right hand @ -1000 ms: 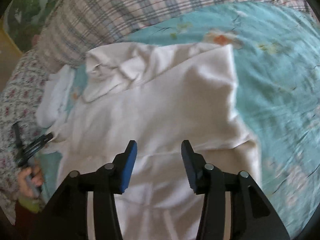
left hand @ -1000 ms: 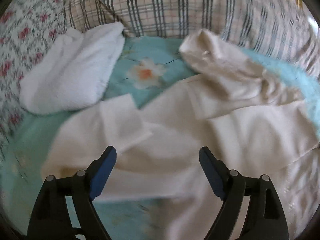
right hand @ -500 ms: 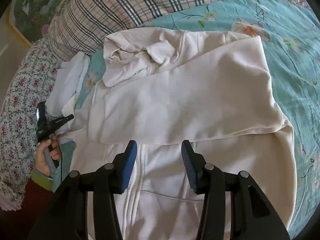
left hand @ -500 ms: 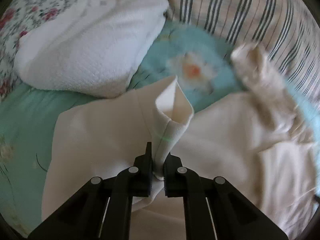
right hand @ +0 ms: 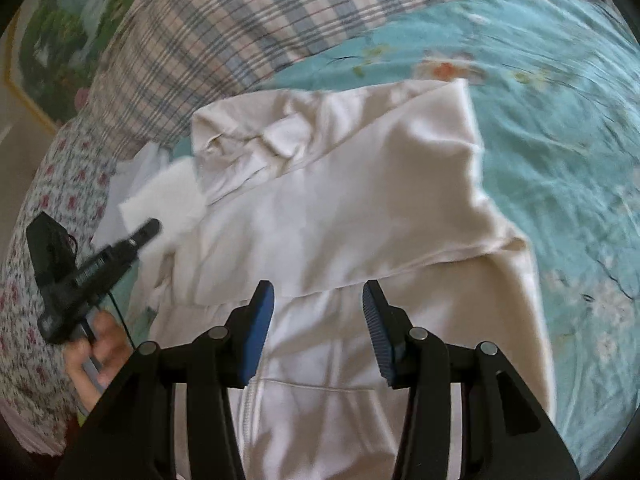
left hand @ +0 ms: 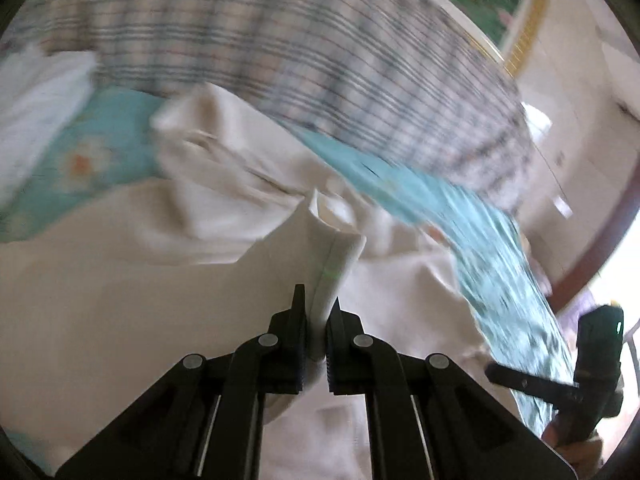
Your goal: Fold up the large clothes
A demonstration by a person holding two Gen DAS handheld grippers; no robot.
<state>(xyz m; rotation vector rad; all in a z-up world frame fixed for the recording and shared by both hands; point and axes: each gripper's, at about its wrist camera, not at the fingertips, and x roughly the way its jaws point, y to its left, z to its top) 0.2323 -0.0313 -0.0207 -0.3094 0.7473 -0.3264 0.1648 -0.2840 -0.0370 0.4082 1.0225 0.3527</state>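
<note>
Left claw (left hand: 318, 312) is clenched on a cream hoodie's (right hand: 340, 208) cuff; right claw (right hand: 318, 320) hangs released above it on the bed (right hand: 560, 120)

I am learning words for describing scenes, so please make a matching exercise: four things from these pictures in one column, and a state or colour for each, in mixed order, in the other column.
Things:
1. left claw
2. right claw
3. bedsheet
4. pillow

Descriptions:
a. plaid pattern
b. open, nothing between the pads
c. turquoise with flowers
d. shut on the cream hoodie's cuff

Pairs: 1-d, 2-b, 3-c, 4-a
</note>
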